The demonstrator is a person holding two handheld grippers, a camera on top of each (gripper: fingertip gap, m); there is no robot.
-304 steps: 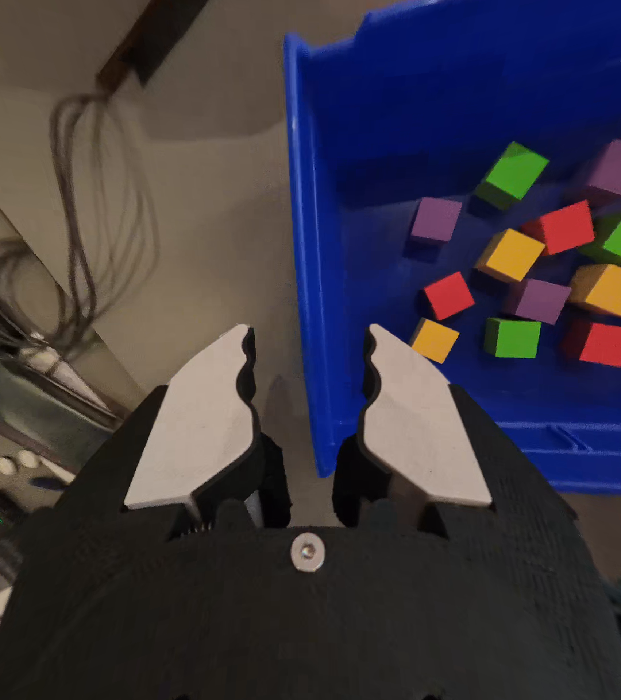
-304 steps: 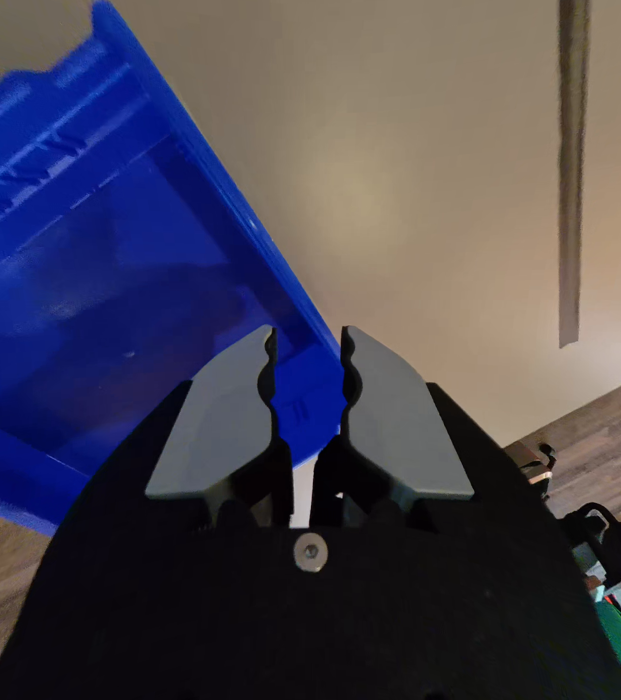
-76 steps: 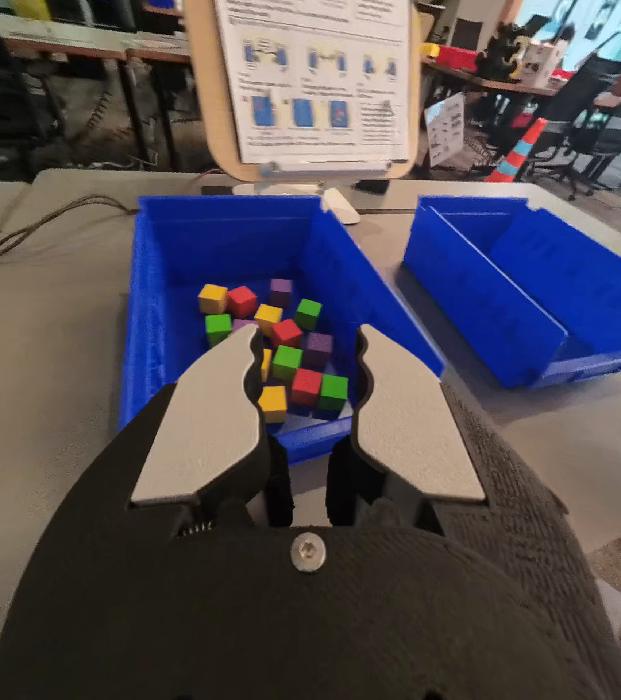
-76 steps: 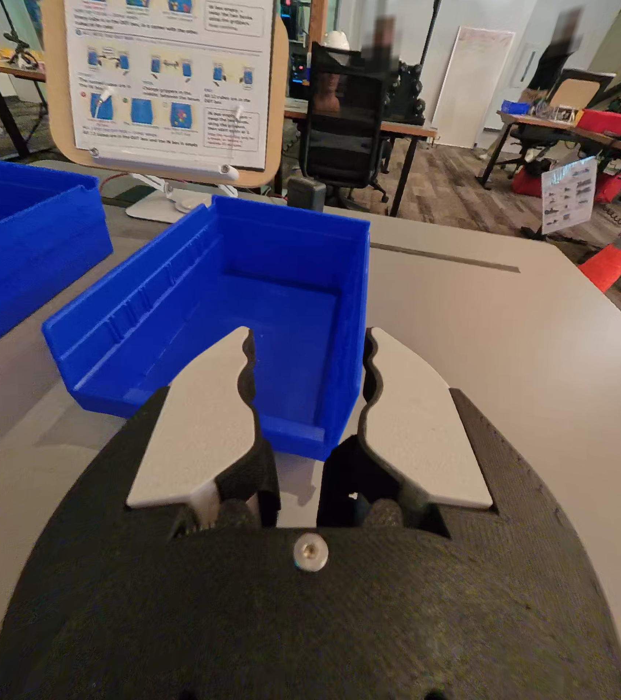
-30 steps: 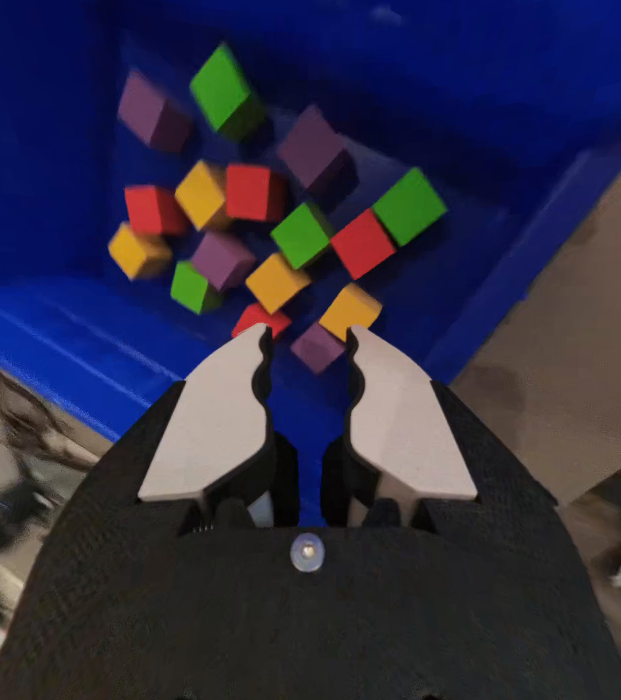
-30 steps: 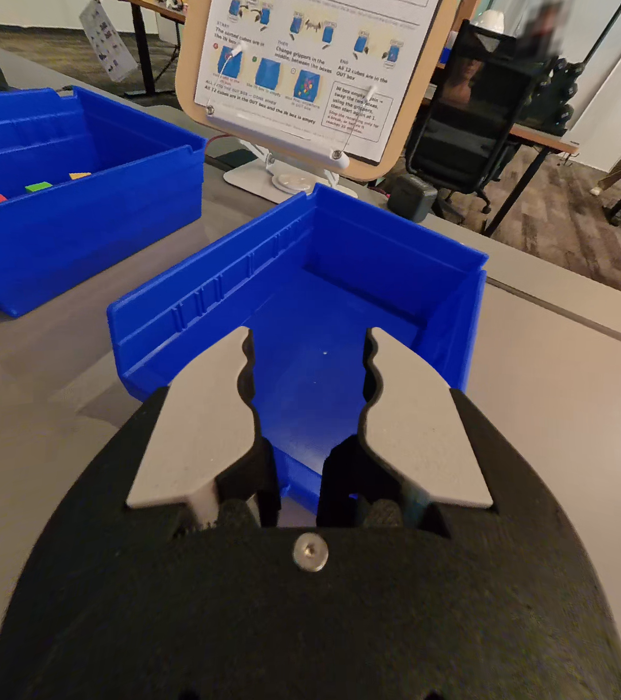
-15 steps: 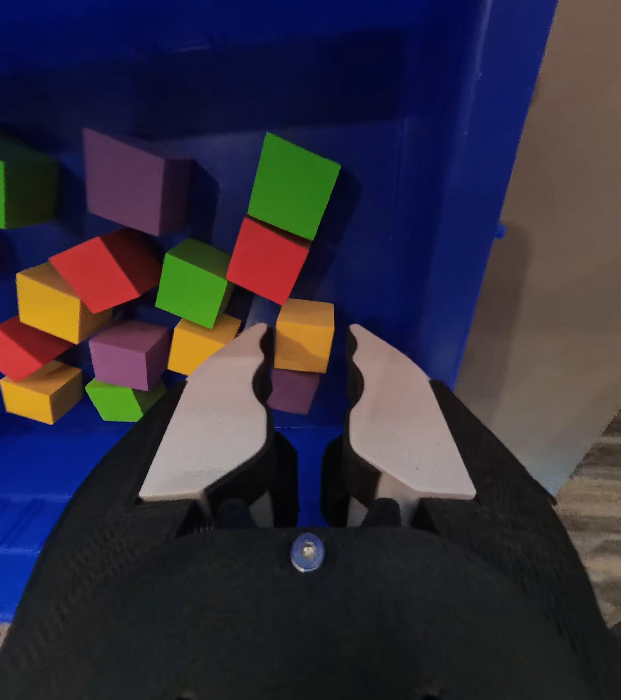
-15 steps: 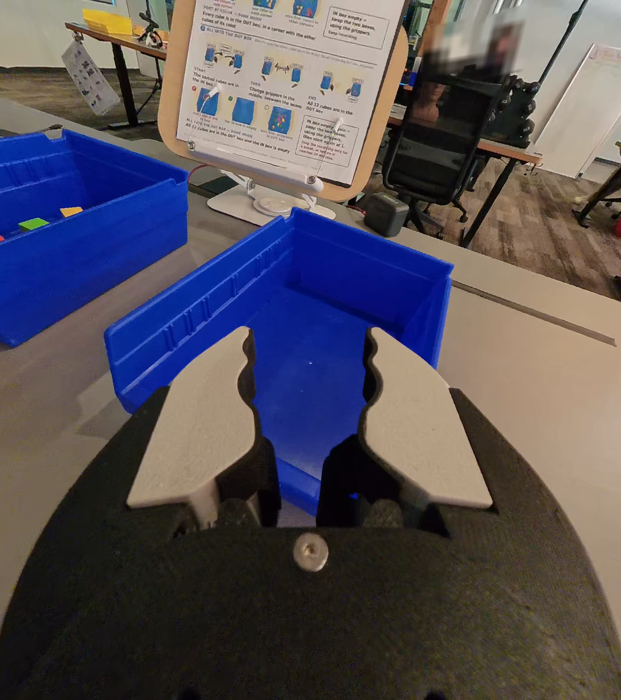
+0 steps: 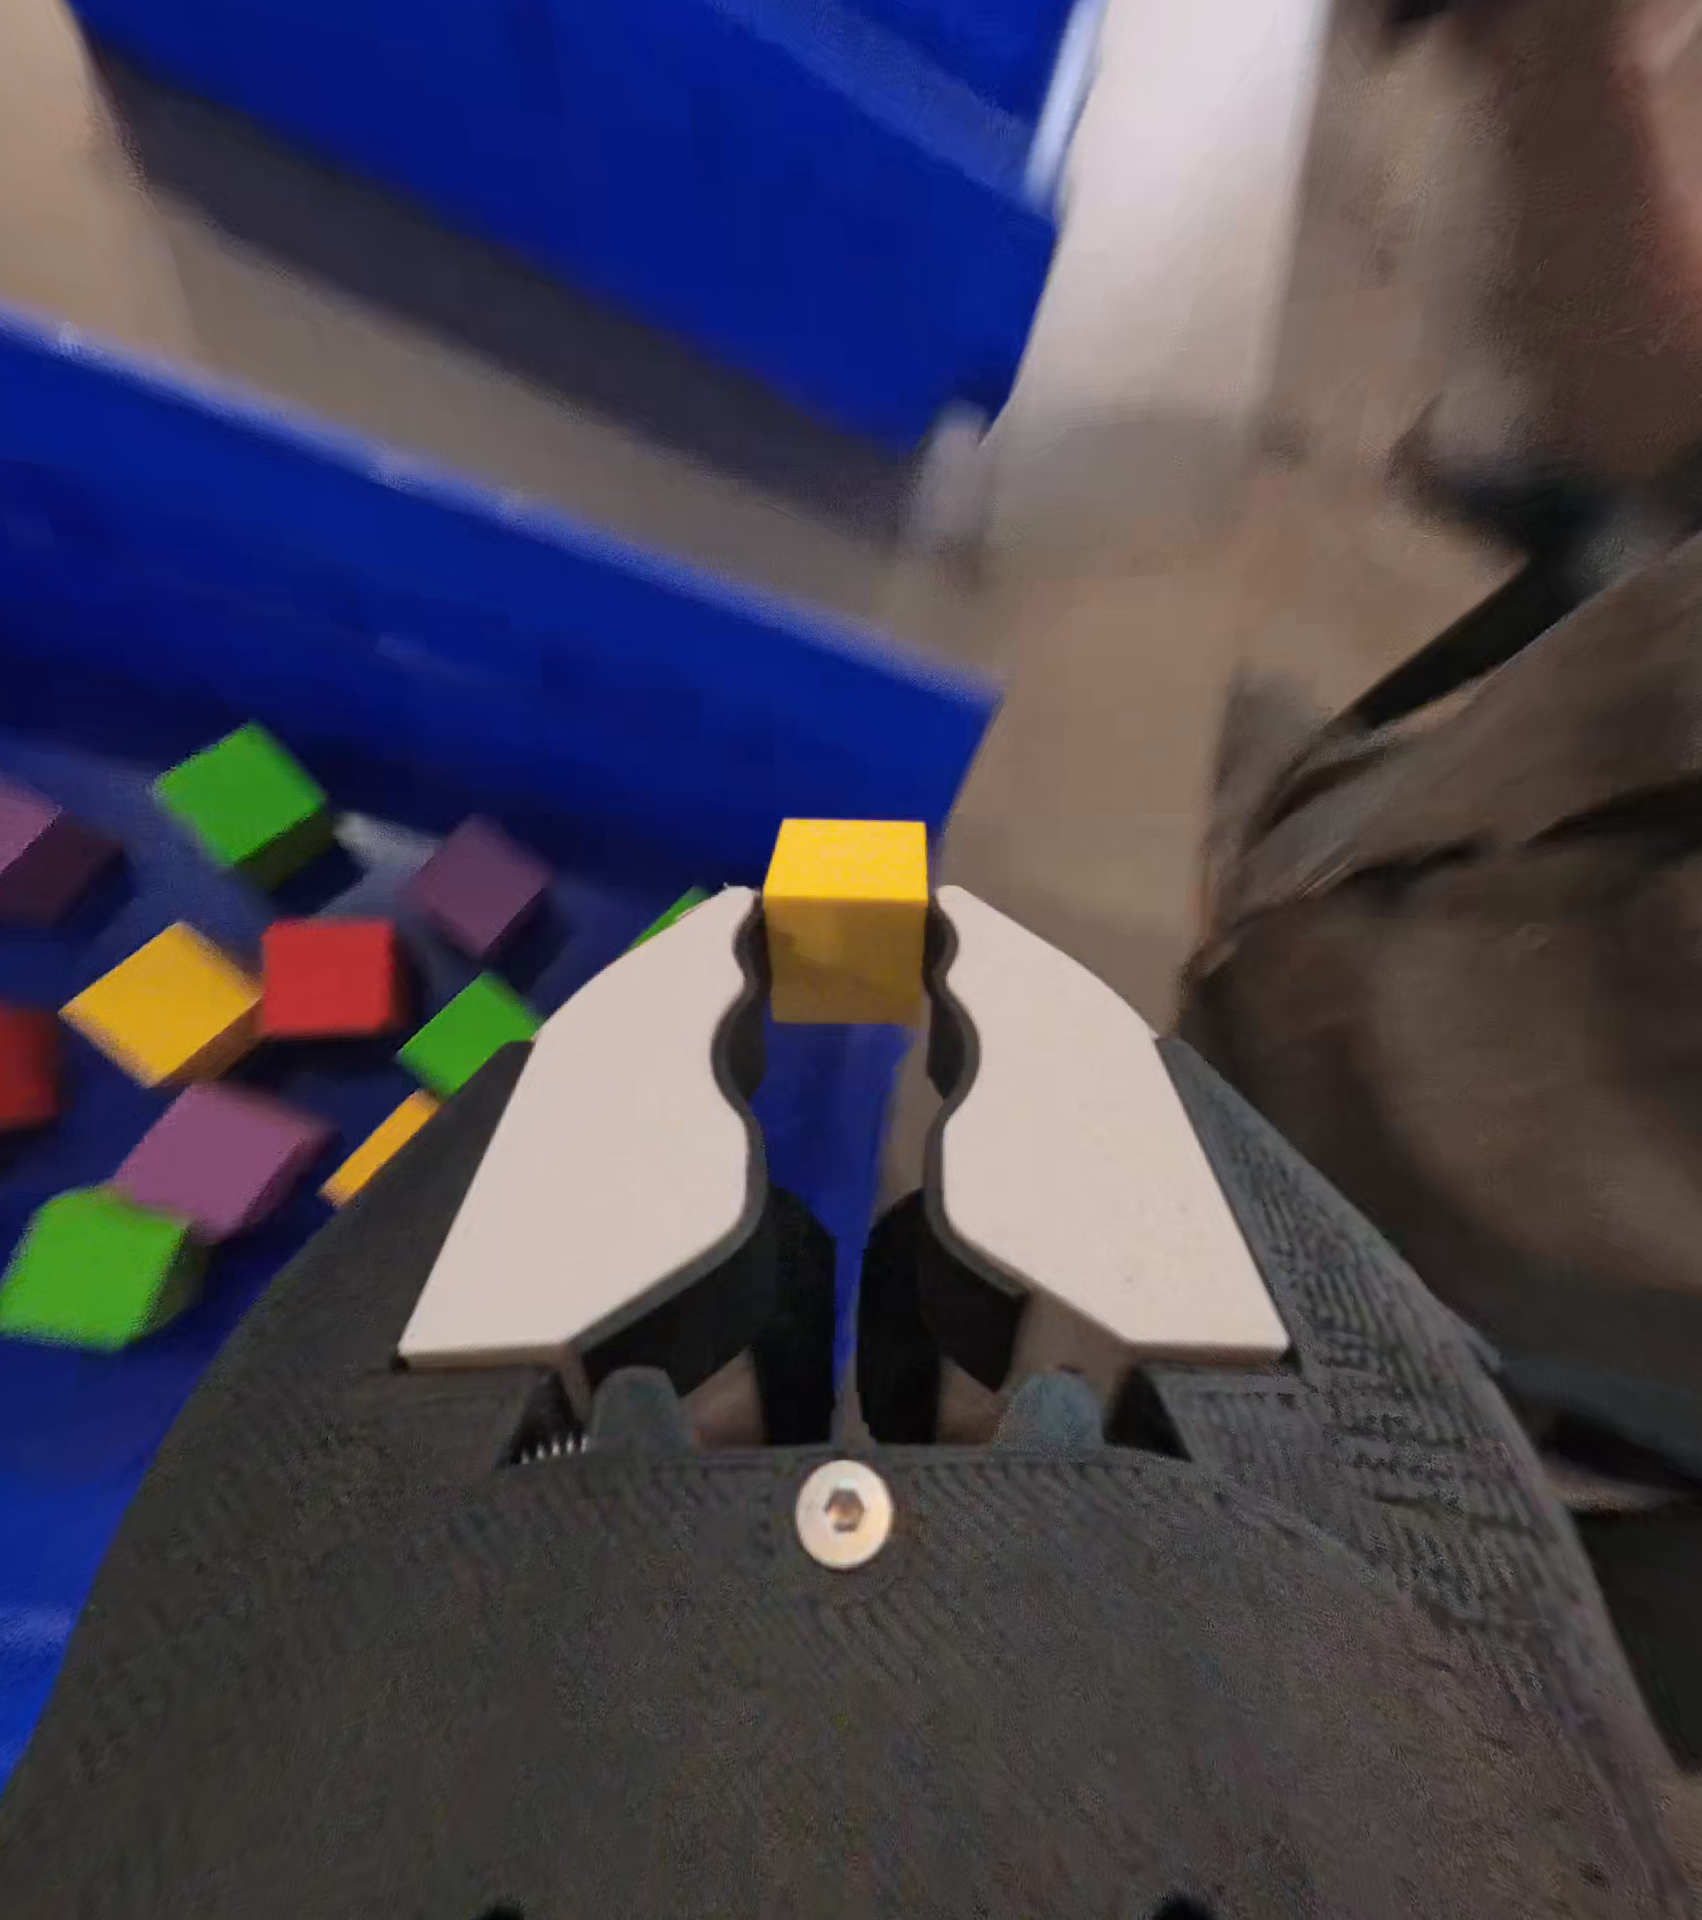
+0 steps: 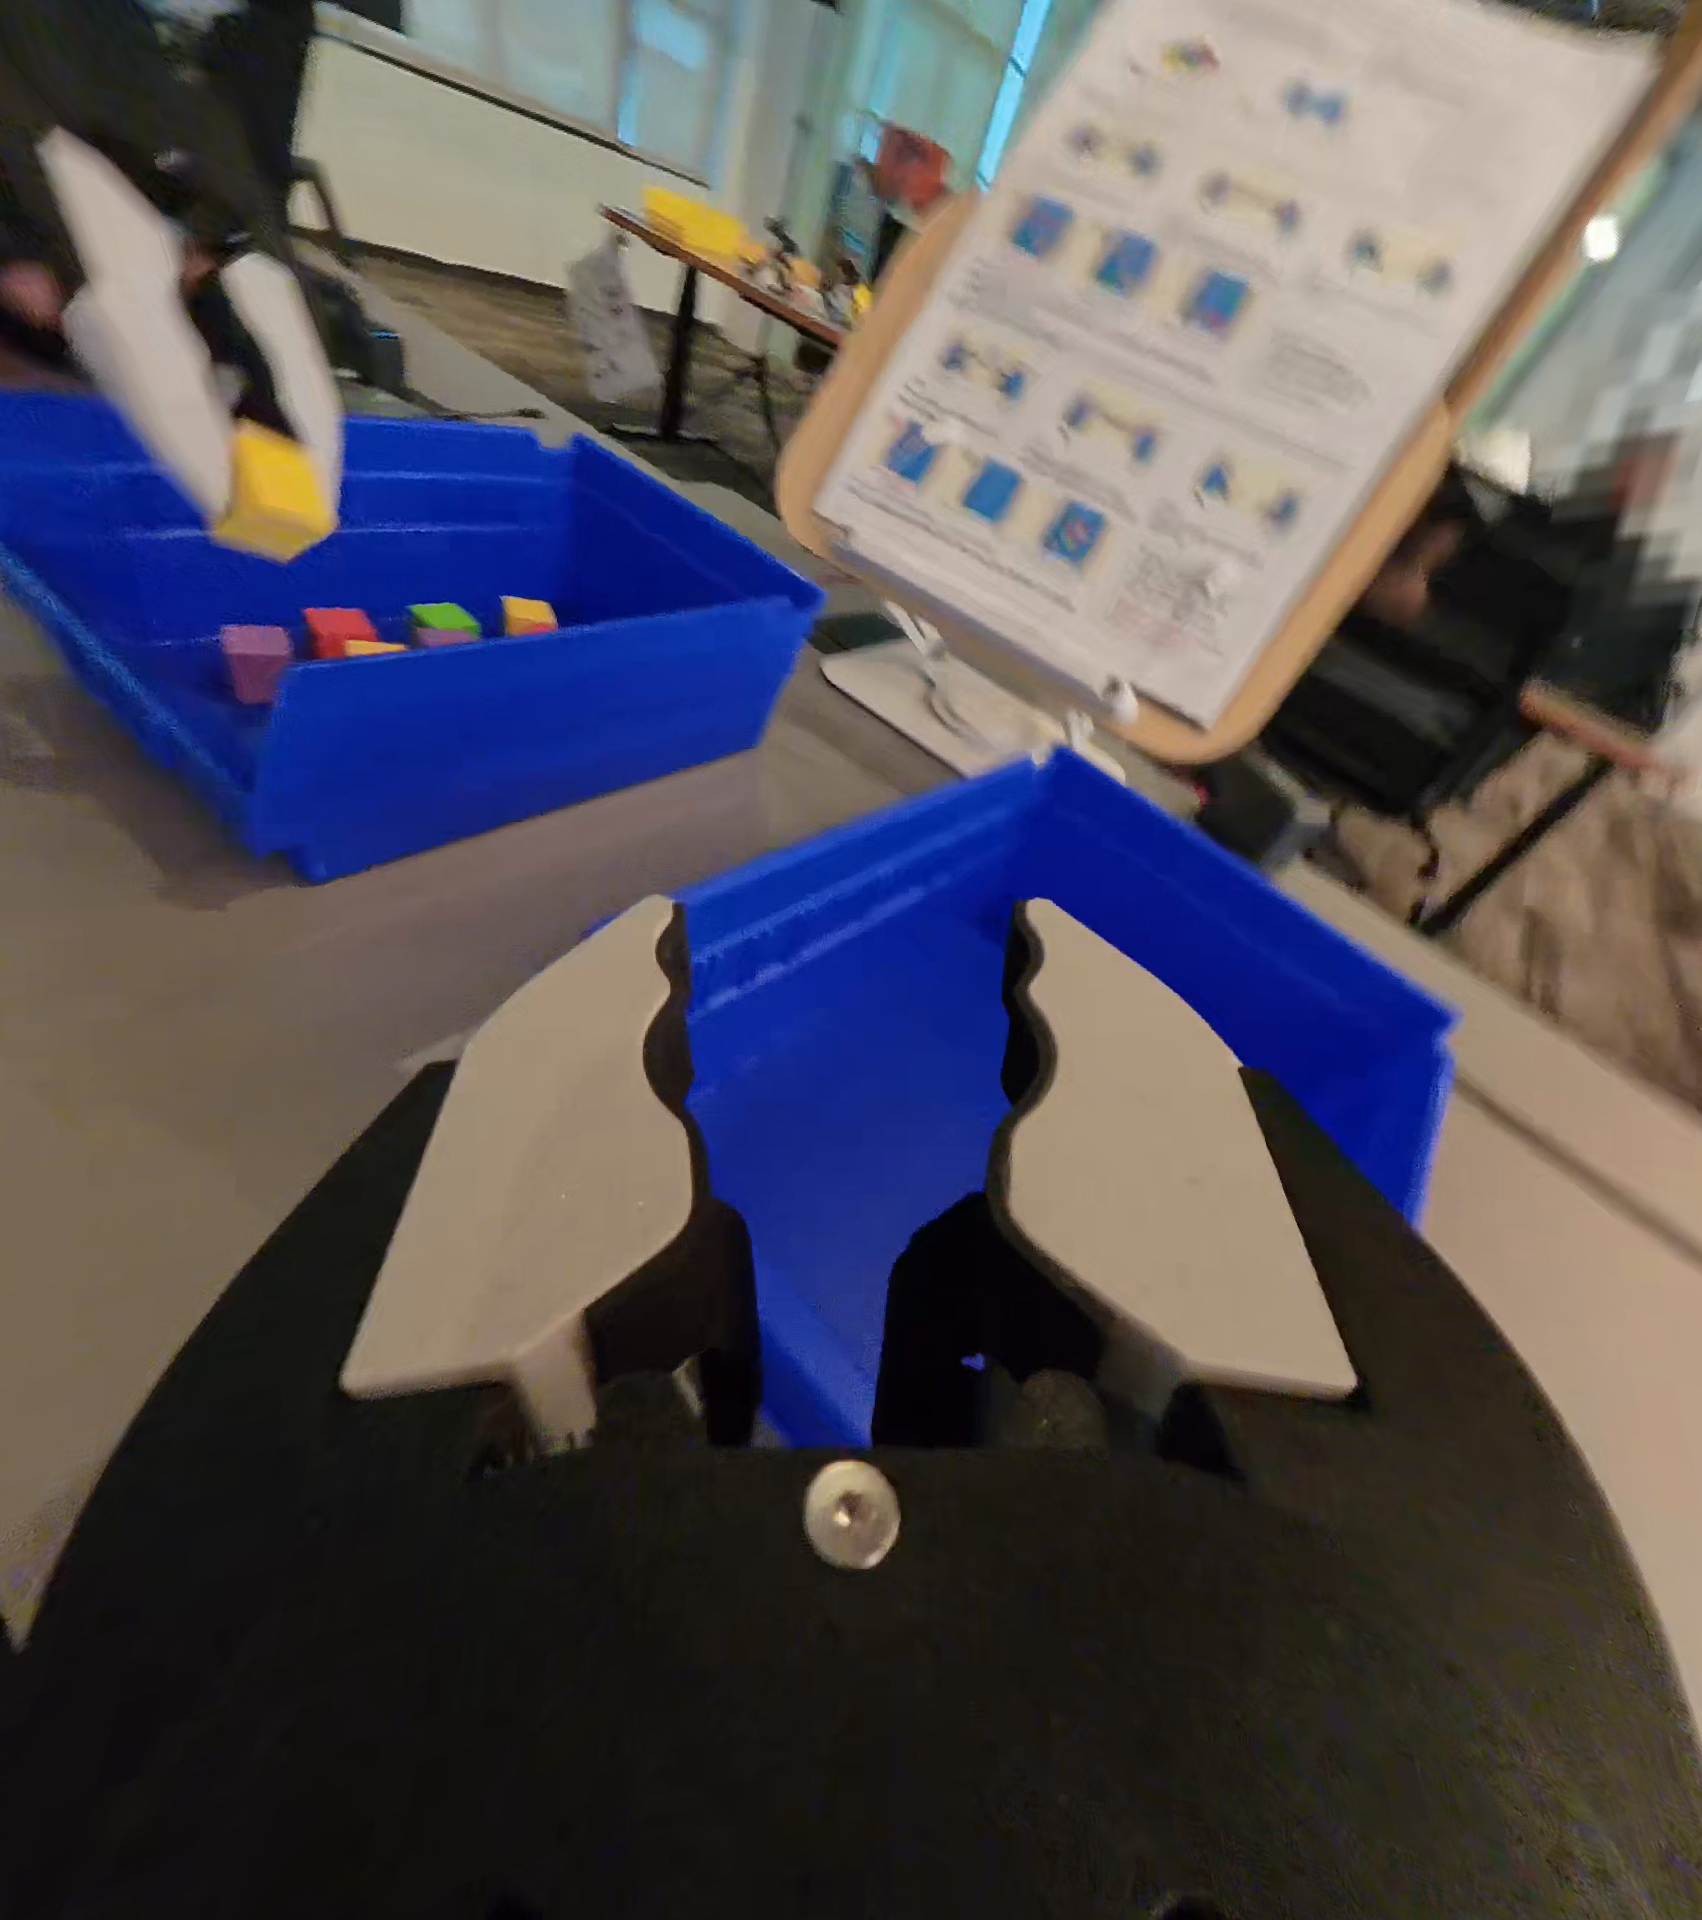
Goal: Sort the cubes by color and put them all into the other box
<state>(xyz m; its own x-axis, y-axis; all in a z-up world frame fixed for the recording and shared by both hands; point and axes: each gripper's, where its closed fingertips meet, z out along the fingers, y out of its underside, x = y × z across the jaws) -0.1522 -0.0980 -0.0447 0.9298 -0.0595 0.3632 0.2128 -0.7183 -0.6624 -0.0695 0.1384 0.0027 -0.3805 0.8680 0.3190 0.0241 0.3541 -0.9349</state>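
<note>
Left hand-held gripper (image 9: 845, 935): narrow, clamped on yellow cube (image 9: 845, 920) at fingertips, held clear above the near-left blue bin (image 10: 514, 717). Cube sits square between flat faces; looks light, rigid, smooth-painted, so could slip if grip eases. Best hold: opposite flat sides, as now. Loose cubes (image 9: 203, 997) (red, green, purple, yellow) lie on bin floor below. Right hand-held gripper (image 10: 845, 961): wide, holding nothing, over the second blue bin (image 10: 1242, 966), interior bare as far as seen. Instruction board (image 10: 1190, 343) stands at far side of bench (image 10: 151, 1039).
</note>
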